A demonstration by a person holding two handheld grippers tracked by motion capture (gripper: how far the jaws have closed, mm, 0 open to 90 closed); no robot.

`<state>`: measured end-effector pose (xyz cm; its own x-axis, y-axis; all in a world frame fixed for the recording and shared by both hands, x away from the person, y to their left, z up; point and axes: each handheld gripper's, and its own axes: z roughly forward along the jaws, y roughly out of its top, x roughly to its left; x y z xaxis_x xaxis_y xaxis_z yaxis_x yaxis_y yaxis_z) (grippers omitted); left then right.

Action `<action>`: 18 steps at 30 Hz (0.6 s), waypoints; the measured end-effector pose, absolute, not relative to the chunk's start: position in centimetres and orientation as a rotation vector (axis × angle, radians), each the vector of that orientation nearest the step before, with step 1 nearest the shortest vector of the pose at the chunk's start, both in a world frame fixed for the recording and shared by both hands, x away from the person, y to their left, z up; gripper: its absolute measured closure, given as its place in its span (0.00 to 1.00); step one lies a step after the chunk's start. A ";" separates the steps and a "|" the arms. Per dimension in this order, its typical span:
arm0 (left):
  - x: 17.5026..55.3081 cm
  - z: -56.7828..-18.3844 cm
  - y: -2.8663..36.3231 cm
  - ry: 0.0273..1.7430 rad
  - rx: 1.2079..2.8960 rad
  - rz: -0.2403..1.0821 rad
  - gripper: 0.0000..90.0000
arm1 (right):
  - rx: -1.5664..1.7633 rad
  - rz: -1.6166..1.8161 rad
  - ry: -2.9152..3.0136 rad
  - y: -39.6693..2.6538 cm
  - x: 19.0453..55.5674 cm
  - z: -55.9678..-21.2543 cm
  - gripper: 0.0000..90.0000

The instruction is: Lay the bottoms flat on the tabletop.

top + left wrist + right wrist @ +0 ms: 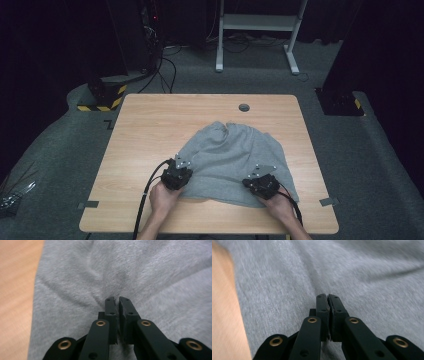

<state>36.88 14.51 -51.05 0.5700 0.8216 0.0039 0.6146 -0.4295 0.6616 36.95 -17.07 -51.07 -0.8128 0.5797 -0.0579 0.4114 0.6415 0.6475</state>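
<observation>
A grey sweatshirt-like cloth (235, 150) lies spread on the near half of the wooden table (150, 125). My left gripper (183, 168) rests on the cloth's near left edge. In the left gripper view the left gripper (117, 300) has its jaws shut, and creases in the grey cloth (75, 277) run into the tips, so a fold is pinched. My right gripper (260, 176) sits on the cloth's near right part. Seen in the right gripper view, the right gripper (327, 297) is also shut, with a crease of the cloth (362, 277) leading up from its tips.
A round cable hole (244, 107) sits near the table's far edge. Two tape strips (89, 204) (326, 201) mark the near corners. Beyond the table stand a white desk frame (260, 30) and a black and yellow base (102, 97) on the carpet.
</observation>
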 end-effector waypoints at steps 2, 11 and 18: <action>36.3 -50.9 14.4 1.127 2.206 0.414 0.95 | 0.819 0.952 2.616 -17.7 36.8 -51.1 0.97; 37.9 -50.8 13.5 1.150 2.113 0.496 0.57 | 0.941 1.024 2.532 -17.1 38.6 -51.0 0.79; 37.5 -51.4 13.8 1.127 2.161 0.460 0.93 | 0.905 1.004 2.562 -17.3 38.4 -51.4 0.97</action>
<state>37.46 13.83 -51.36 0.5690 0.8223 0.0097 0.5946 -0.4196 0.6858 38.42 -17.28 -51.44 -0.7778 0.6286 -0.0010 0.4604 0.5708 0.6799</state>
